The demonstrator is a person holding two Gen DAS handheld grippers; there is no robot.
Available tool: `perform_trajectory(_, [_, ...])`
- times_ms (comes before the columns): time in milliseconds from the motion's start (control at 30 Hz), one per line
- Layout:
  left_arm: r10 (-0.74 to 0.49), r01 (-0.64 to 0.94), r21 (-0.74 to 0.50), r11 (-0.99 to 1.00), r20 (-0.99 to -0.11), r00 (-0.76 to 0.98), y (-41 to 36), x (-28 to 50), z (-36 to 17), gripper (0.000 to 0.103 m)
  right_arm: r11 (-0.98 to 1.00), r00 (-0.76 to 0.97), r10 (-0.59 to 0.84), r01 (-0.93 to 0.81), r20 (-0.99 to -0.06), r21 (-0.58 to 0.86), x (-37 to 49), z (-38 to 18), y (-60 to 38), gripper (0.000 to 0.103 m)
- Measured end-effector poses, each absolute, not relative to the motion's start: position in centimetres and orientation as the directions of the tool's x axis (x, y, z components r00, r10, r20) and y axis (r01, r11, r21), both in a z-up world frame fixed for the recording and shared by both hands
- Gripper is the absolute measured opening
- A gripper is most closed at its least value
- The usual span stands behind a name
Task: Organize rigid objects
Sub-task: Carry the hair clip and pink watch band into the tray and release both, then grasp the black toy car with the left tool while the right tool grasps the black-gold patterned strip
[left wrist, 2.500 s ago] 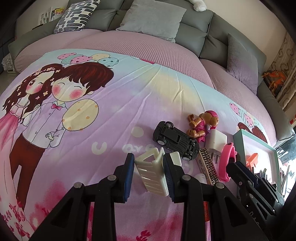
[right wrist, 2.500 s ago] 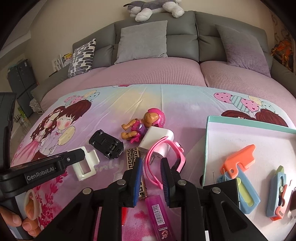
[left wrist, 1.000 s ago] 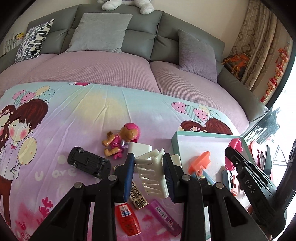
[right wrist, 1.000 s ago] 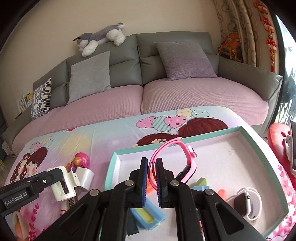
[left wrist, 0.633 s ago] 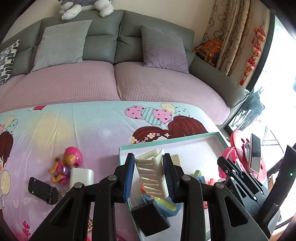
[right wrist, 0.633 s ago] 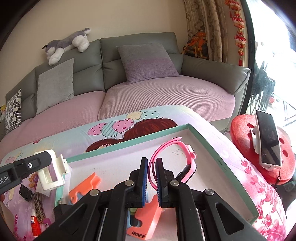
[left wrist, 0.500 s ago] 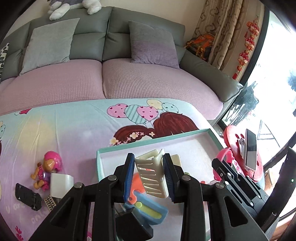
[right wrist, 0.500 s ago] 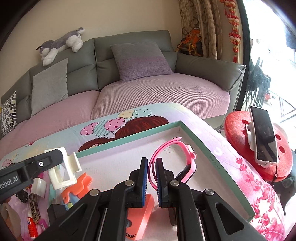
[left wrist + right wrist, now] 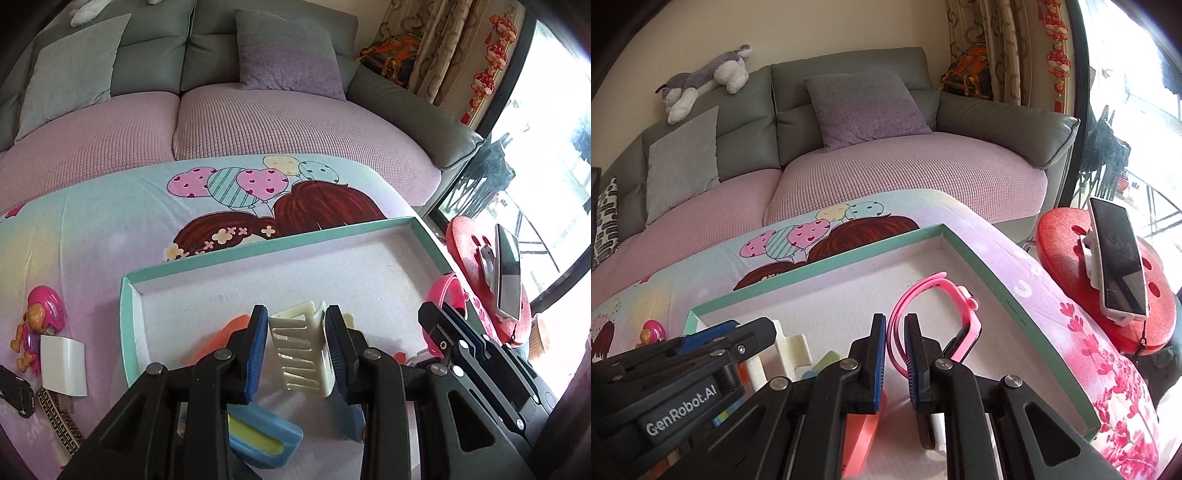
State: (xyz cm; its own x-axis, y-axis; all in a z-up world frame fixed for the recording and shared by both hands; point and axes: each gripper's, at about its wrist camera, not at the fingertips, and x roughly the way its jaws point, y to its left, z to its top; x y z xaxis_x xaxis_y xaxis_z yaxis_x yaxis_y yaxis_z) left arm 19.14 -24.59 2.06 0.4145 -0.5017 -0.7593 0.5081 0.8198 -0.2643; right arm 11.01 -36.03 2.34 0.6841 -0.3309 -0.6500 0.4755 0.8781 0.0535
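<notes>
The left hand-held gripper clamps a cream ribbed plastic hair claw between its blue pads, over the shallow teal-rimmed tray; the right hand-held gripper has just been opening, its jaws slightly parted around the thin strap of a glossy pink watch, which they no longer seem to press; blue and orange plastic pieces lie on the tray's white floor; the tray sits on a smooth cartoon-printed sheet; beyond, a waffle-textured pink sofa.
</notes>
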Motion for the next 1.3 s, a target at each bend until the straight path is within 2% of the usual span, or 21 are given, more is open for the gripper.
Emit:
perform_trajectory(67, [-0.499, 0.502, -0.265, 0.823, -0.76, 0.416, -24.4, 19.1, 2.0, 0.034, 0.878, 0.682, -0.331, 0.476, -0.652, 0.052, 11.1, 2.3, -36.0, 0.013])
perform_trajectory(200, [-0.496, 0.489, -0.27, 0.829, -0.76, 0.42, -24.0, 19.3, 2.0, 0.048, 0.879, 0.683, -0.329, 0.474, -0.652, 0.053, 11.2, 2.3, -35.8, 0.017])
perform_trajectory(367, [-0.497, 0.479, -0.274, 0.834, -0.752, 0.433, -23.3, 19.1, 2.5, 0.052, 0.879, 0.691, -0.335, 0.474, -0.641, 0.052, 11.2, 2.5, -35.6, 0.034])
perform_trajectory(500, [-0.483, 0.456, -0.268, 0.849, -0.746, 0.459, -22.4, 19.3, 2.9, 0.062, 0.879, 0.694, -0.333, 0.474, -0.639, 0.056, 11.2, 2.6, -35.5, 0.042])
perform_trajectory(567, [-0.482, 0.447, -0.274, 0.852, -0.743, 0.464, -22.0, 19.5, 3.0, 0.064, 0.878, 0.693, -0.335, 0.476, -0.639, 0.055, 11.3, 2.6, -35.5, 0.056])
perform_trajectory(600, [-0.481, 0.442, -0.275, 0.854, -0.741, 0.468, -21.8, 19.5, 3.0, 0.066, 0.877, 0.692, -0.338, 0.478, -0.638, 0.053, 11.3, 2.6, -35.5, 0.059])
perform_trajectory(700, [-0.479, 0.433, -0.279, 0.857, -0.739, 0.473, -21.4, 19.7, 2.9, 0.079, 0.873, 0.691, -0.343, 0.484, -0.636, 0.054, 11.3, 2.6, -35.5, 0.062])
perform_trajectory(833, [-0.473, 0.424, -0.278, 0.862, -0.74, 0.478, -21.0, 19.7, 2.8, 0.083, 0.869, 0.684, -0.342, 0.491, -0.644, 0.059, 11.4, 2.4, -35.6, 0.069])
perform_trajectory(967, [-0.467, 0.411, -0.278, 0.868, -0.737, 0.489, -20.4, 19.7, 2.8, 0.086, 0.865, 0.683, -0.341, 0.497, -0.646, 0.068, 11.4, 2.3, -35.7, 0.086])
perform_trajectory(1100, [-0.45, 0.379, -0.279, 0.882, -0.738, 0.503, -19.3, 19.9, 2.8, 0.087, 0.868, 0.688, -0.33, 0.491, -0.646, 0.08, 11.5, 2.2, -35.6, 0.094])
perform_trajectory(1167, [-0.439, 0.356, -0.282, 0.891, -0.737, 0.514, -18.5, 20.0, 2.9, 0.087, 0.87, 0.692, -0.331, 0.487, -0.642, 0.076, 11.6, 2.2, -35.4, 0.103])
perform_trajectory(1300, [-0.44, 0.333, -0.299, 0.894, -0.728, 0.526, -17.3, 20.3, 3.1, 0.09, 0.87, 0.697, -0.338, 0.488, -0.633, 0.072, 11.8, 2.3, -35.2, 0.103])
